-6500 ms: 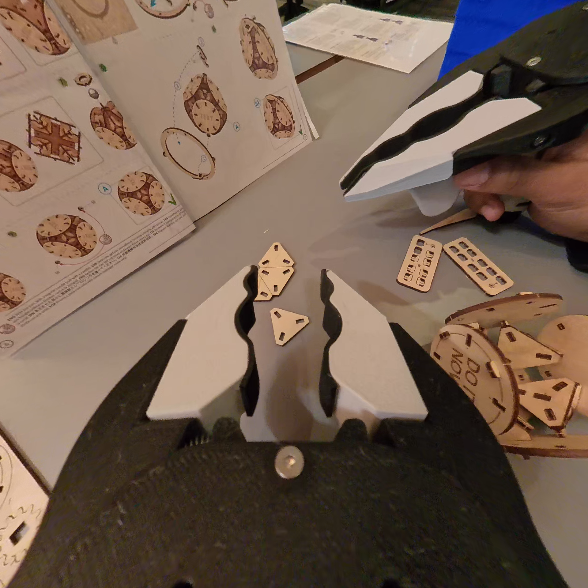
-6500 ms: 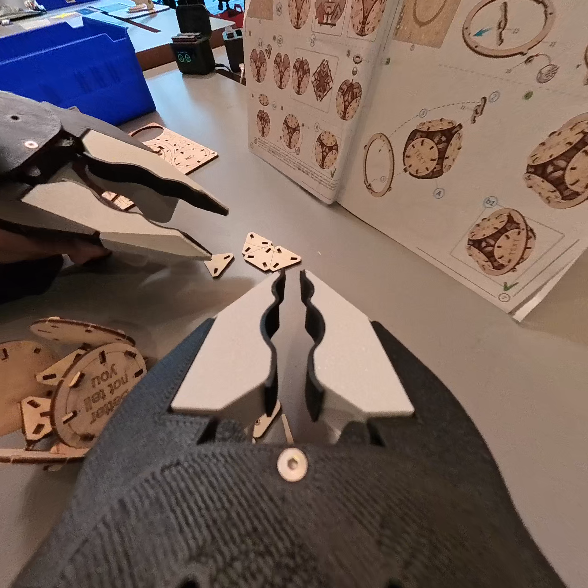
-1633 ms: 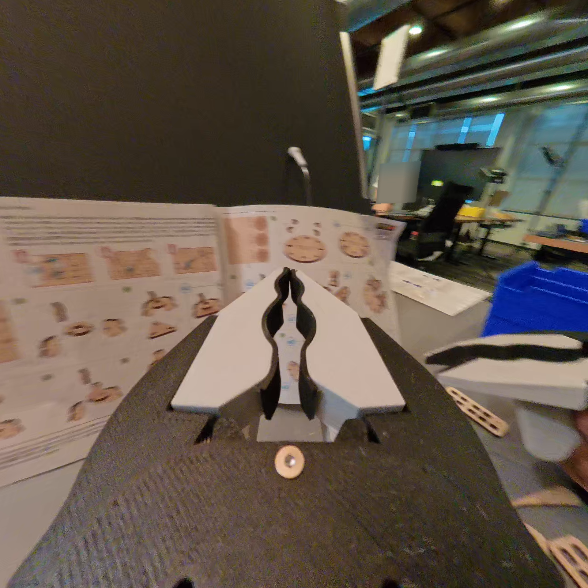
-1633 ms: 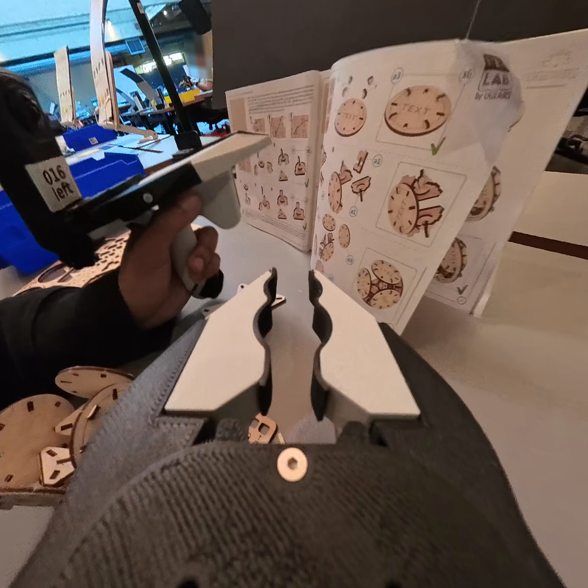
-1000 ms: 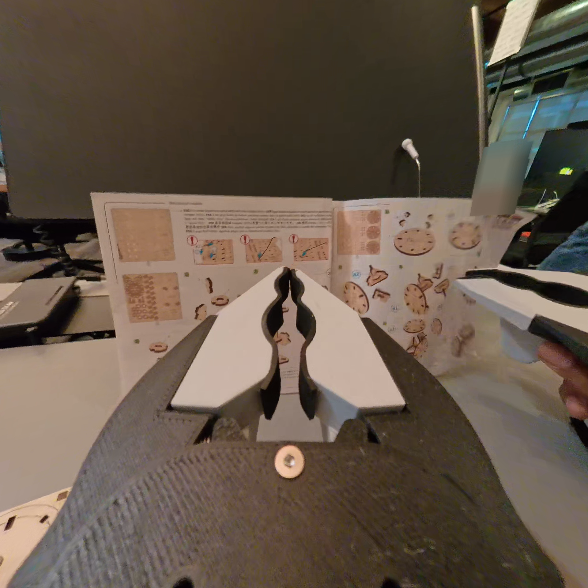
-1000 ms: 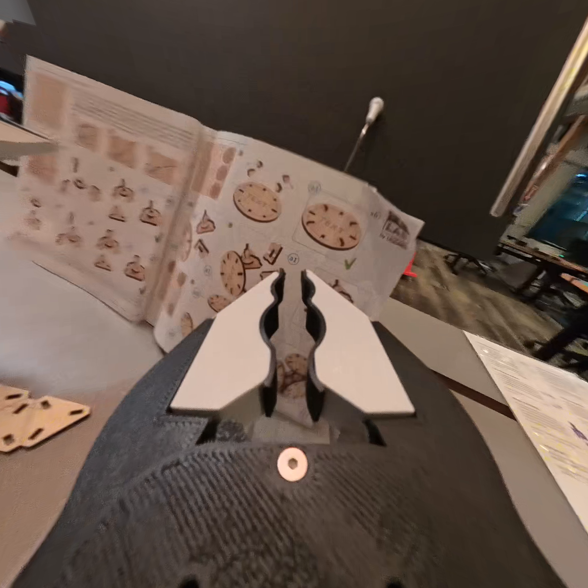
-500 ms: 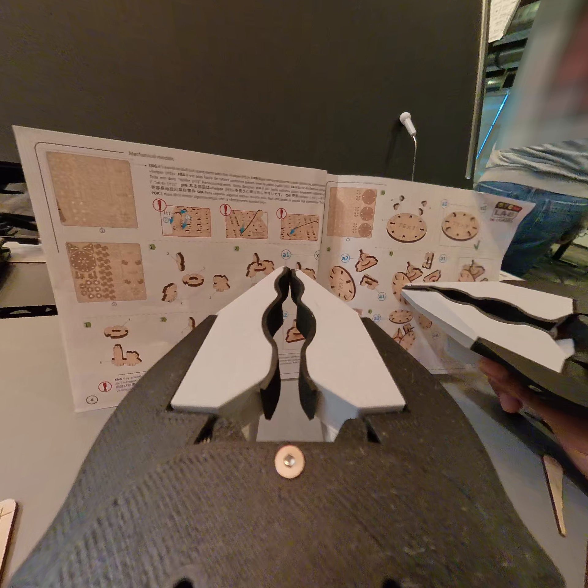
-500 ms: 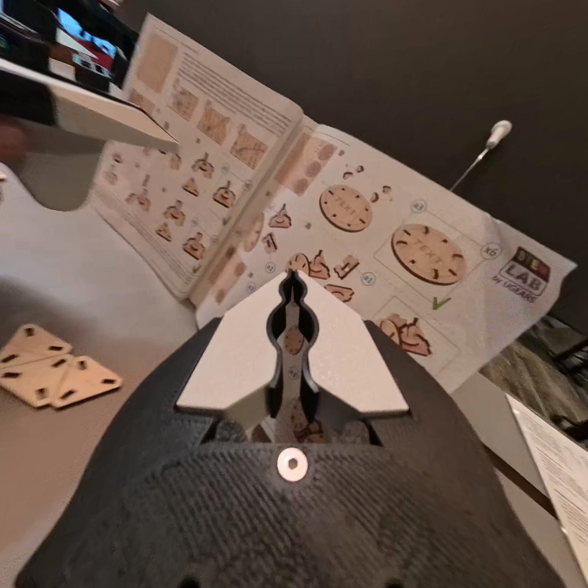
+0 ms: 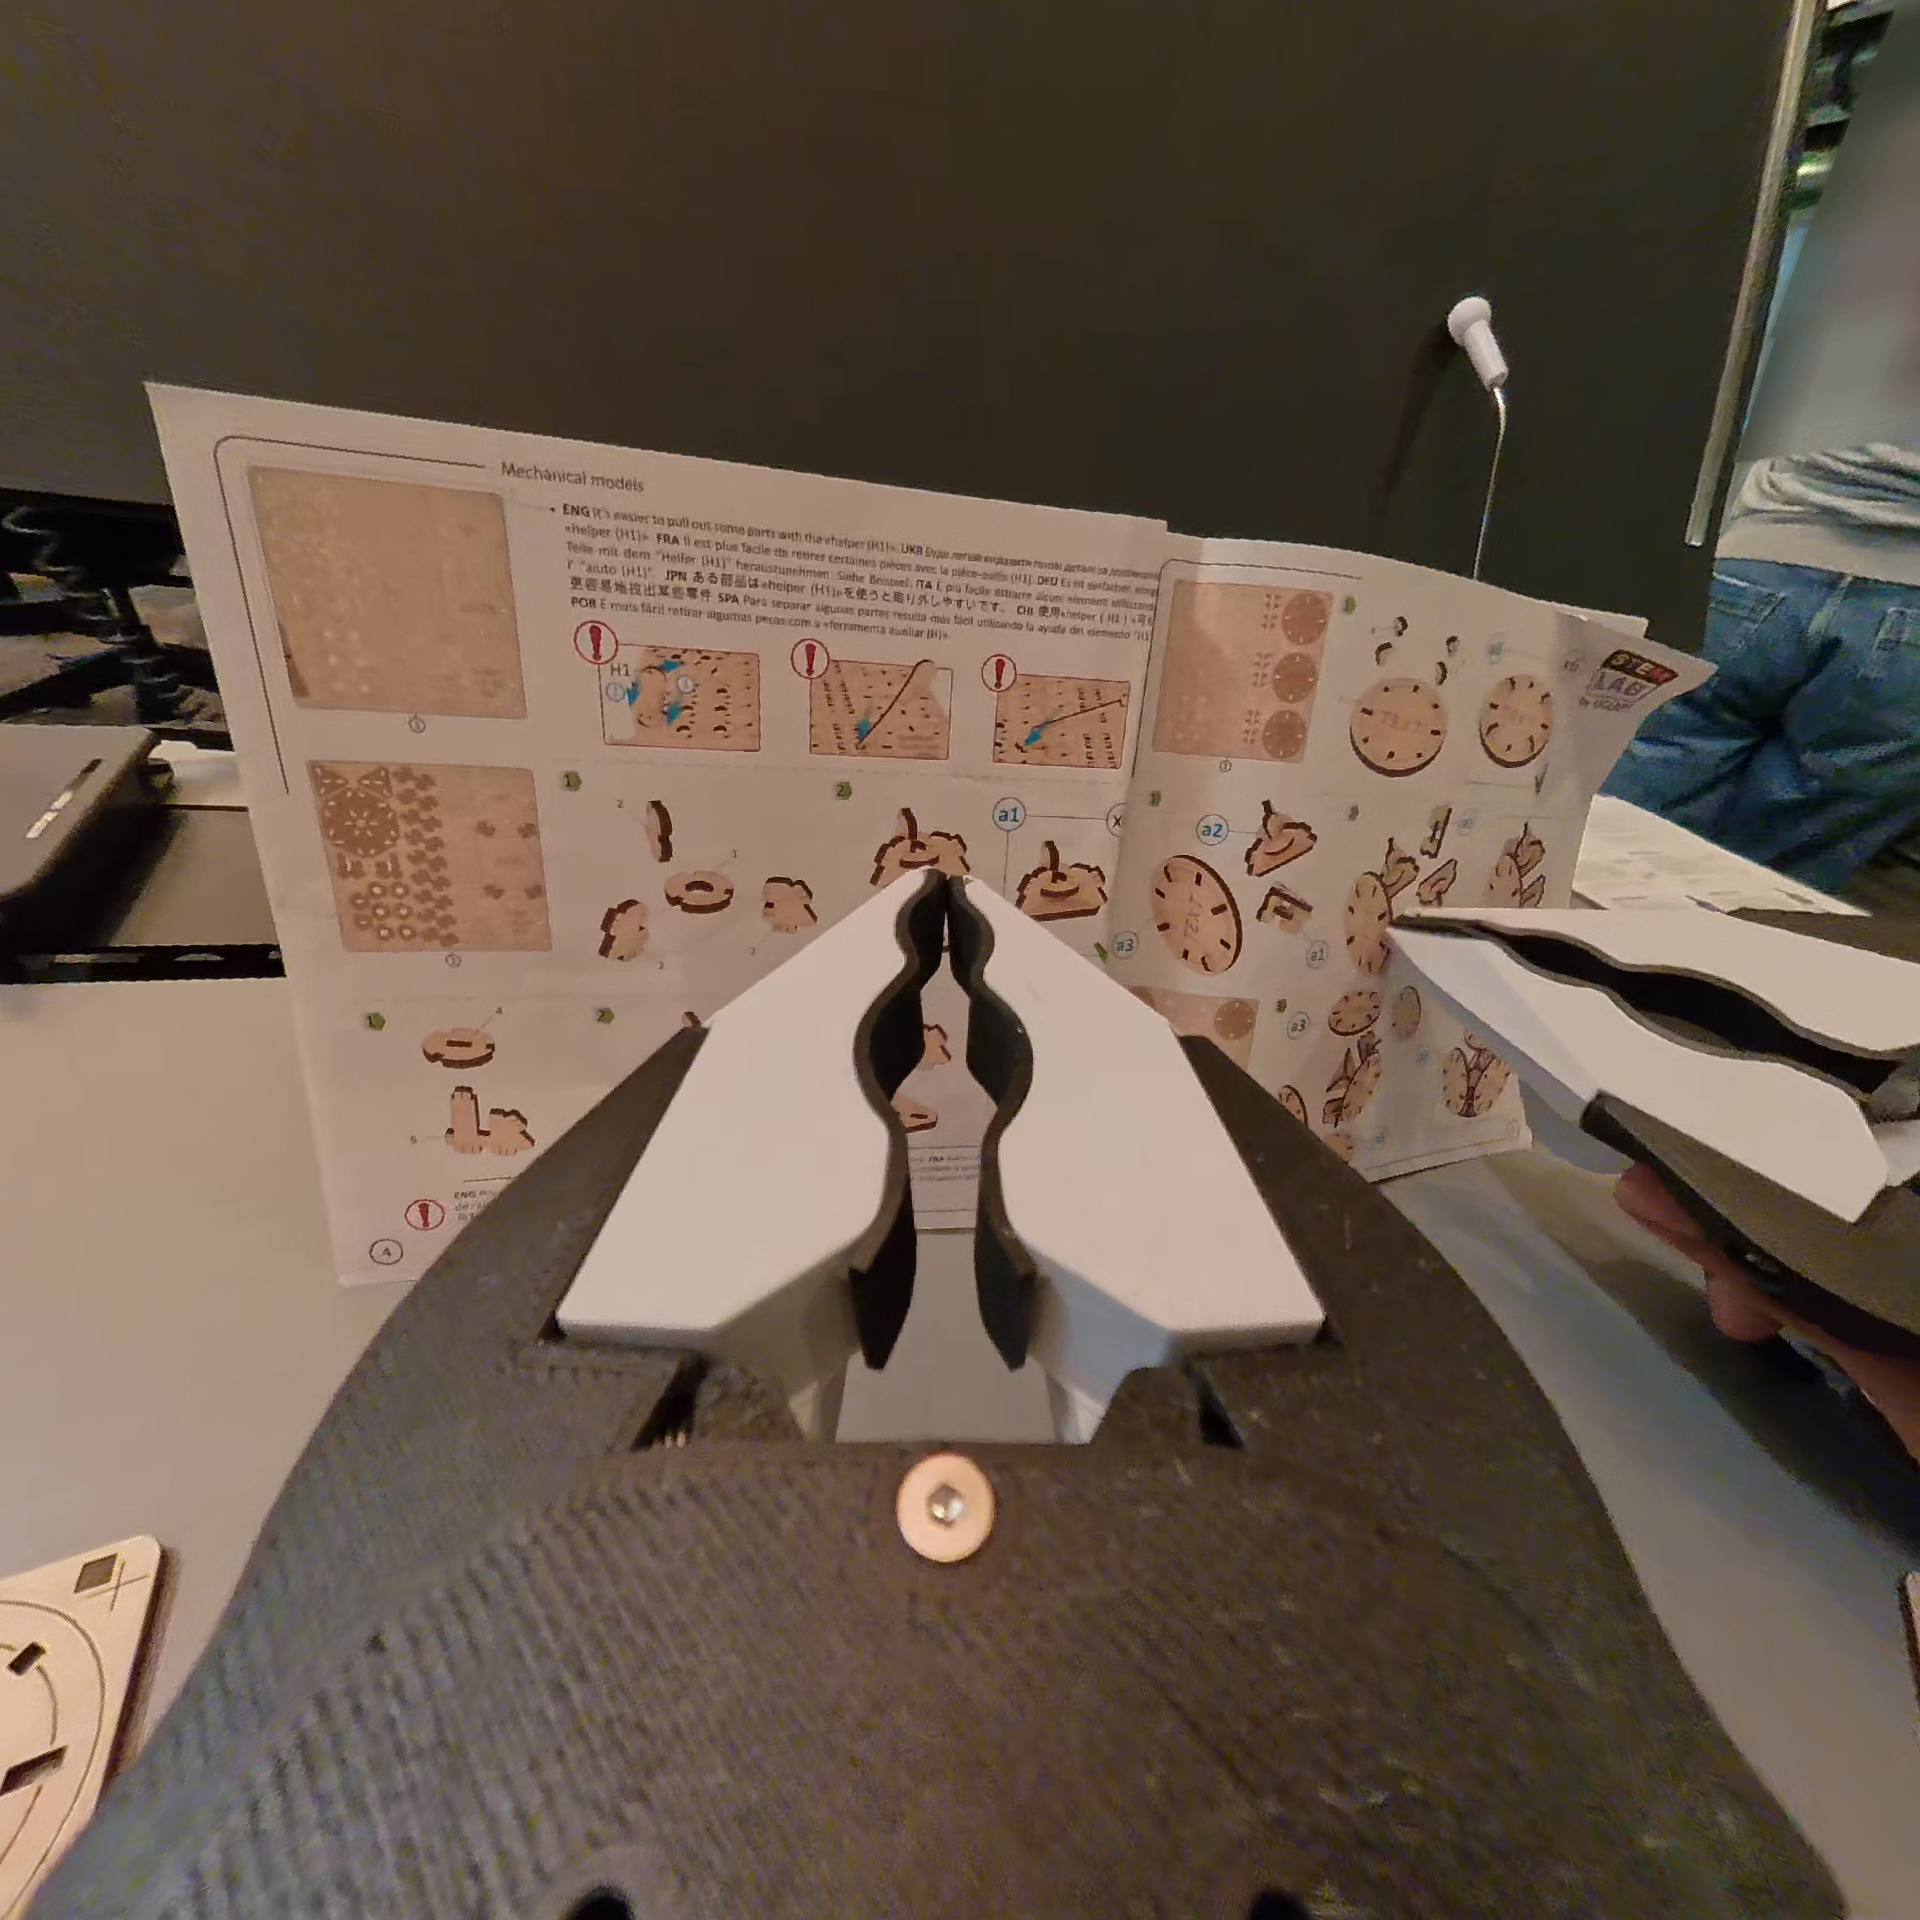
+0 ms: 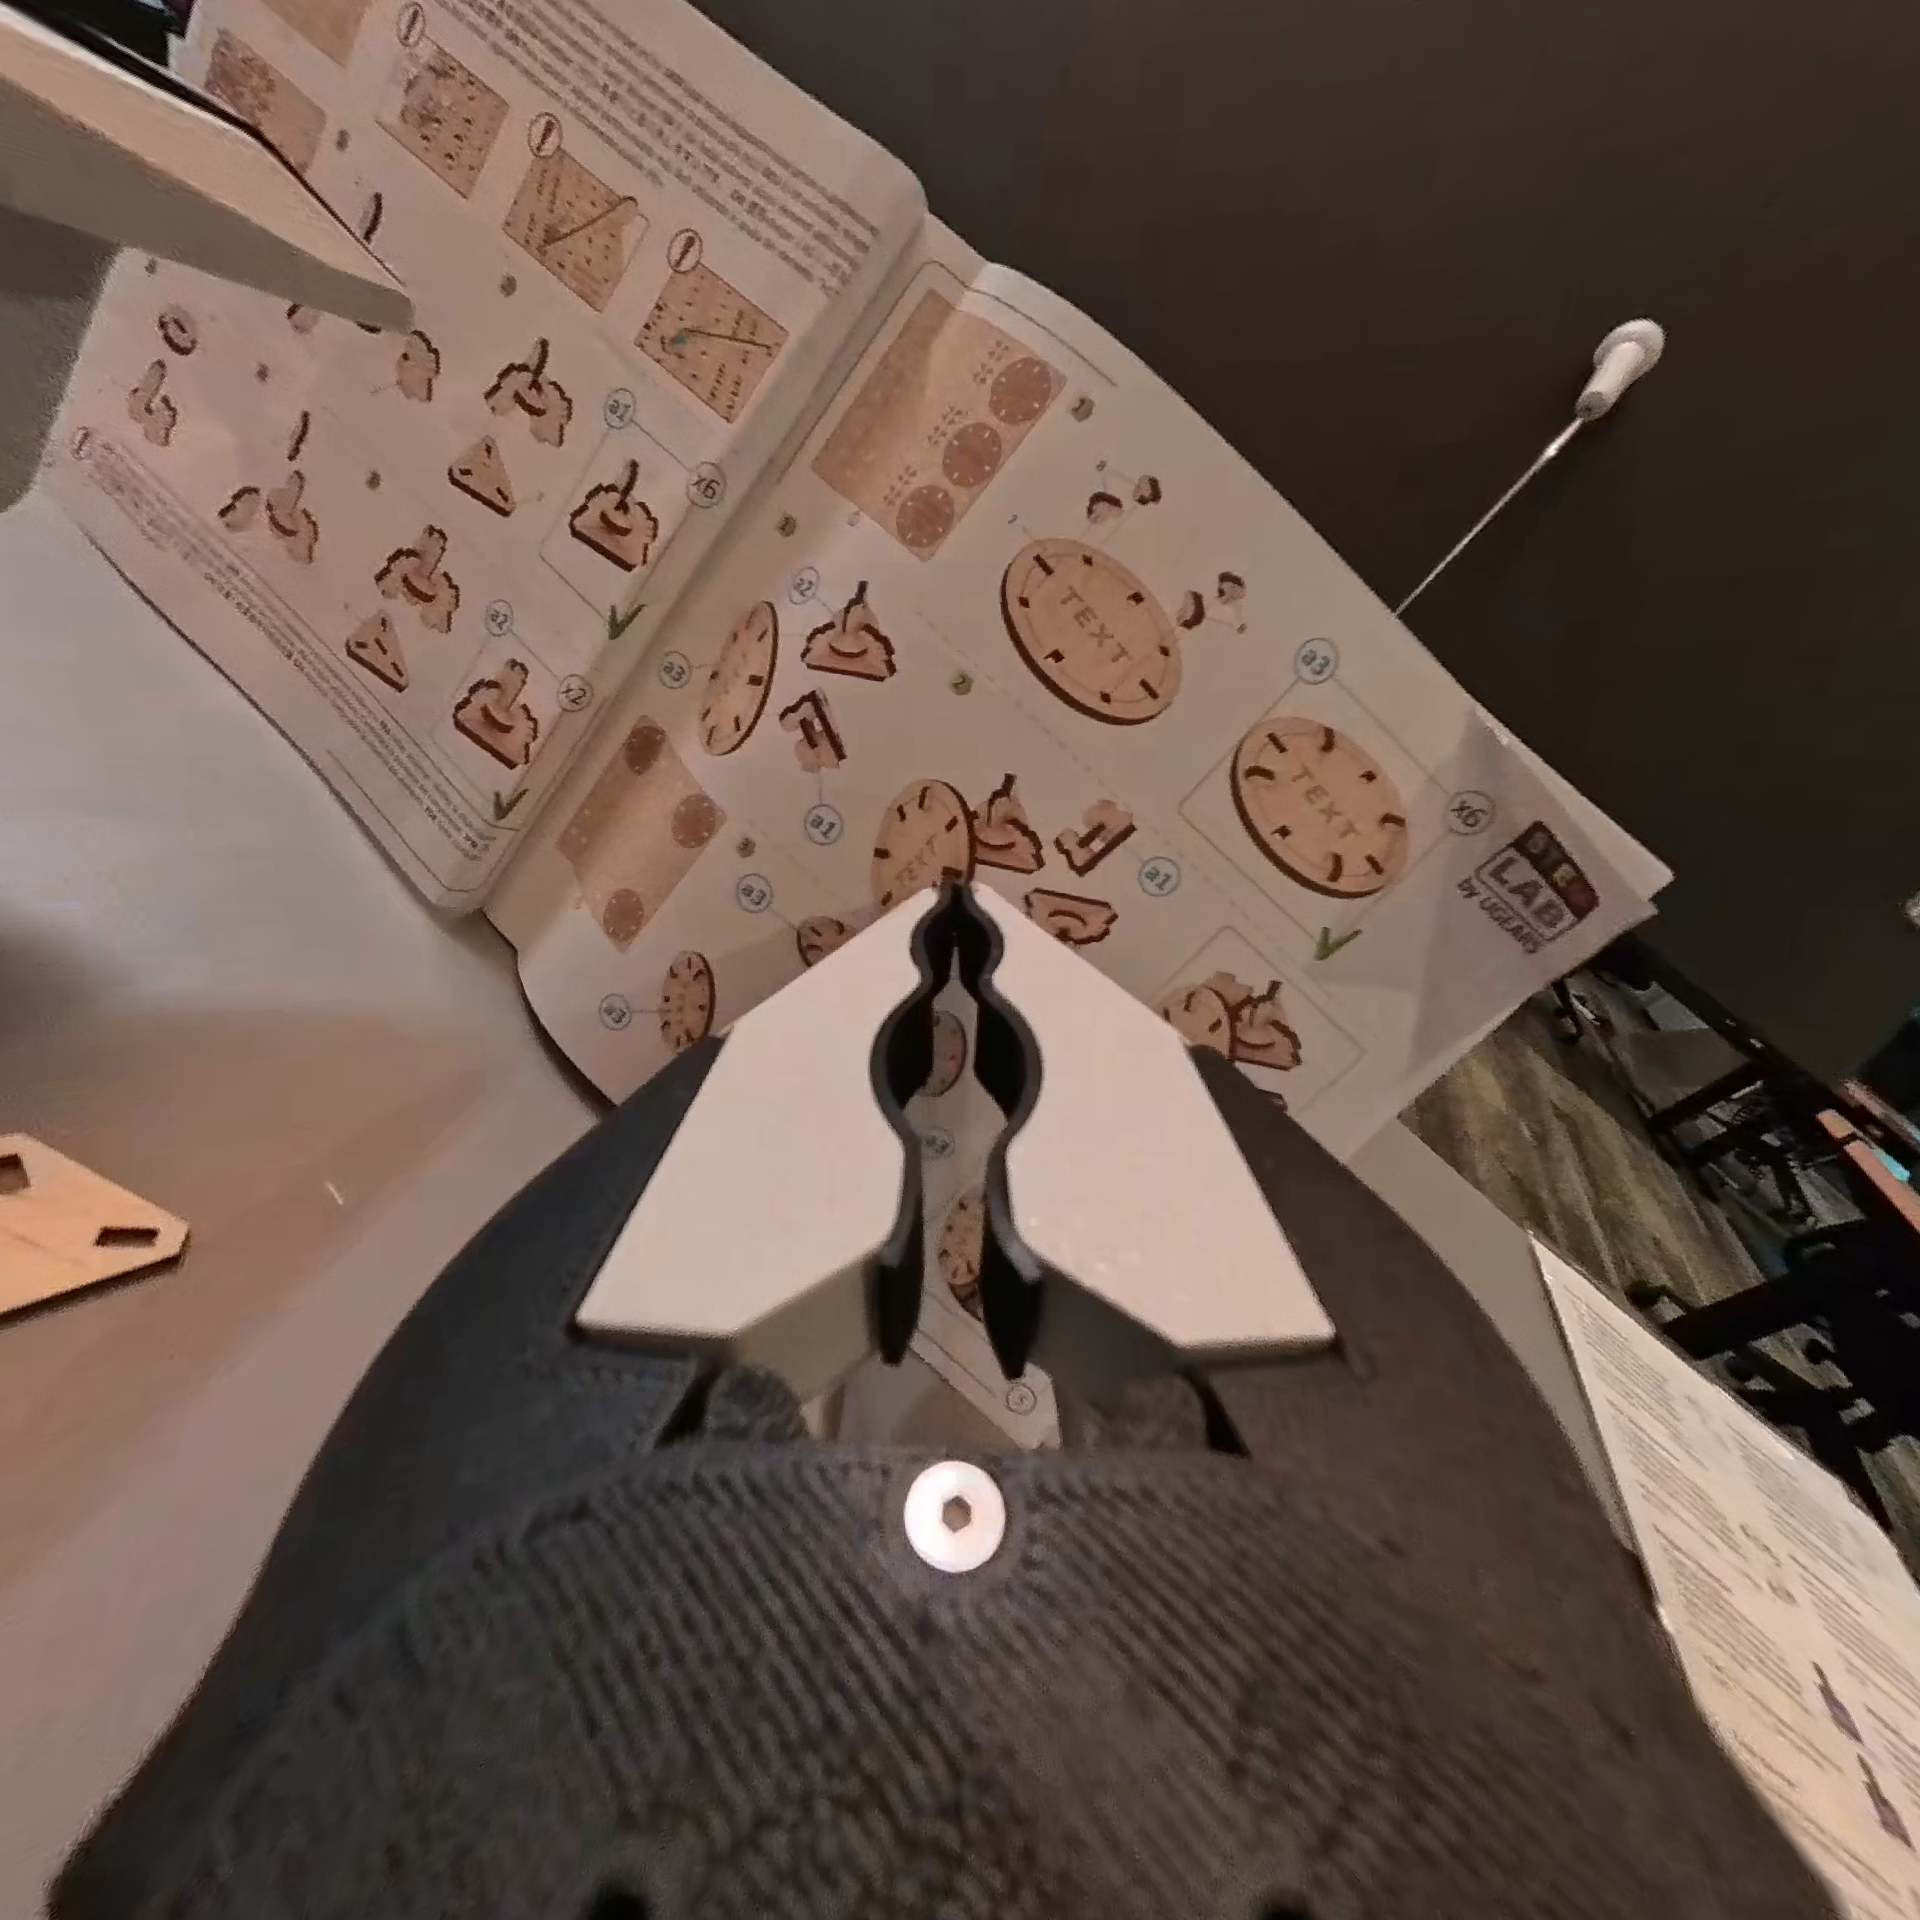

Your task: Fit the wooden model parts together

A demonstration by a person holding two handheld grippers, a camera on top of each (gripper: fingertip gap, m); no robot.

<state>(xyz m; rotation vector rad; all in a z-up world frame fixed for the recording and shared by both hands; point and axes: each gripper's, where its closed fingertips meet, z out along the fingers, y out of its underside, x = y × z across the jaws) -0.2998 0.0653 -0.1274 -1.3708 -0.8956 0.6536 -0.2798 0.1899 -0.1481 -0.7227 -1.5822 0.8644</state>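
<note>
Left gripper [image 9: 943,883]: jaws clenched, tips meeting, nothing between them. It points level at the instruction booklet [image 9: 727,727], which stands open and upright on the grey bench [image 9: 135,1195] against a dark panel [image 9: 831,208]. The booklet lies ahead of the jaws, apart from them; its left page fills the view behind the tips.

Right gripper [image 10: 948,888]: jaws clenched as well, tips together, grasp bare. It is rolled to one side and aimed at the booklet's right page [image 10: 1143,675], the one with round wooden discs drawn on it. That page sits just beyond the tips; contact cannot be told.

In the left wrist view the right gripper [image 9: 1397,923] comes in from the right edge, its tip near the booklet's right page, a hand [image 9: 1766,1299] under it.

About them: a flat triangular wooden piece [image 10: 73,1236] on the bench at the right gripper's left; a wooden sheet [image 9: 52,1714] at the left gripper's near left; a printed paper sheet [image 10: 1766,1558] at far right; a white-tipped thin rod [image 9: 1481,343] behind the booklet; a person in jeans [image 9: 1808,707] in the background.
</note>
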